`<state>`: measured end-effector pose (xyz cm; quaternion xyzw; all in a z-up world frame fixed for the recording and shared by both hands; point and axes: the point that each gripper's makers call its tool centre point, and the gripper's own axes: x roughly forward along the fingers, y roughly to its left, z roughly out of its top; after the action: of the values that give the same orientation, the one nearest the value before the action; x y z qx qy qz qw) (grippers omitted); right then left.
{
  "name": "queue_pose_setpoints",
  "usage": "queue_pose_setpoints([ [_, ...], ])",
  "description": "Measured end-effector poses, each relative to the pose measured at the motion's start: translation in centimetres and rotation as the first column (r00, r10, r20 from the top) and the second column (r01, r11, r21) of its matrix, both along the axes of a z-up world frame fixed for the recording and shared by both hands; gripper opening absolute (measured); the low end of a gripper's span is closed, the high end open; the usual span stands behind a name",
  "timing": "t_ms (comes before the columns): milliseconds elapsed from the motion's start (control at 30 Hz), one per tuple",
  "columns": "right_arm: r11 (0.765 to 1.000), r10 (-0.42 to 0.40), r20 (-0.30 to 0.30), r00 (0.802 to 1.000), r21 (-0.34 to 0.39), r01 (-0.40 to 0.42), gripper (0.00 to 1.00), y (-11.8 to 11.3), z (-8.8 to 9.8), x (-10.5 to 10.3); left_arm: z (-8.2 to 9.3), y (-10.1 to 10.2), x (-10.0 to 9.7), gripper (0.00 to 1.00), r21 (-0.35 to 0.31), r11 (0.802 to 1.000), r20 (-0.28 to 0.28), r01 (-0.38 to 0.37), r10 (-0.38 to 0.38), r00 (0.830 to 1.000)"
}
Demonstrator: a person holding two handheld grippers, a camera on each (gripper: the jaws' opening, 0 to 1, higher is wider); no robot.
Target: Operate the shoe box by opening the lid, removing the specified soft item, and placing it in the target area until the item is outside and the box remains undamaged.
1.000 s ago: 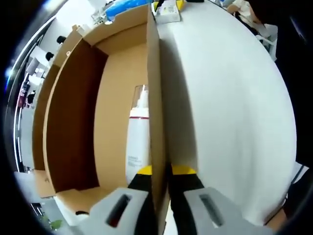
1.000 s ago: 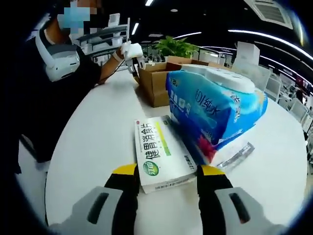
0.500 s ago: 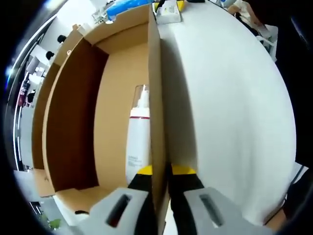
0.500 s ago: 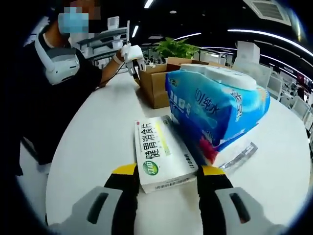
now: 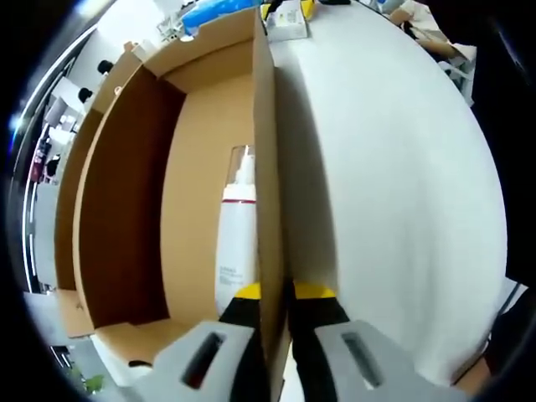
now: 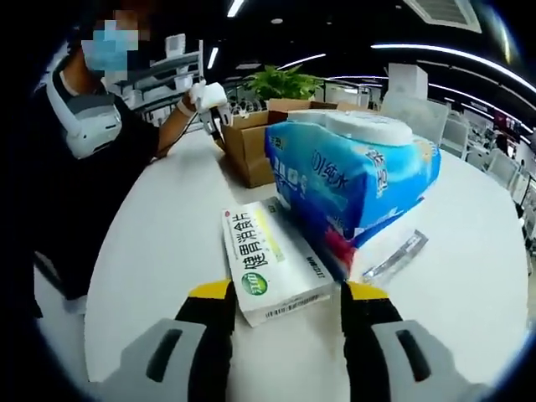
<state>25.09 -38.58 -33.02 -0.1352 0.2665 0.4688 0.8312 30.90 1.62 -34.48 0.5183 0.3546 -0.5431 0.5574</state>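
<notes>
Shoe box (image 5: 167,184) is sitting open on the white table (image 5: 394,193), and I am clamping my left gripper (image 5: 274,295) on its right wall, probably steadying it. A white bottle (image 5: 234,239) is lying inside. My right gripper (image 6: 285,293) is hanging with jaws apart around a medicine carton (image 6: 268,260), the tissue pack (image 6: 352,180) crowding just beyond.

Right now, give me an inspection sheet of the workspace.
Surface: white table, mostly bare.
Job's things: open cardboard box; white bottle lies inside.
Clutter: blue tissue pack, green-and-white carton, clear wrapper.
Grippers: left gripper shut on the box wall; right gripper open, jaws either side of the carton's near end.
Cables: nothing seen.
Surroundings: potted plant, ceiling lights, a person holding the left gripper.
</notes>
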Motion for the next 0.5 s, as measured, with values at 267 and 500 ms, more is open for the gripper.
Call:
queue_pose_setpoints([
  [267, 0.978, -0.189, 0.04, 0.981, -0.086, 0.192, 0.59, -0.2, 2.3, -0.8, 0.0, 0.0, 0.0, 0.03, 0.001, 1.0, 0.008, 0.006, -0.006, 1.0],
  [500, 0.908, -0.411, 0.029, 0.911, -0.074, 0.412, 0.56, -0.4, 1.7, -1.9, 0.1, 0.0, 0.1, 0.03, -0.001, 1.0, 0.001, 0.006, -0.006, 1.0],
])
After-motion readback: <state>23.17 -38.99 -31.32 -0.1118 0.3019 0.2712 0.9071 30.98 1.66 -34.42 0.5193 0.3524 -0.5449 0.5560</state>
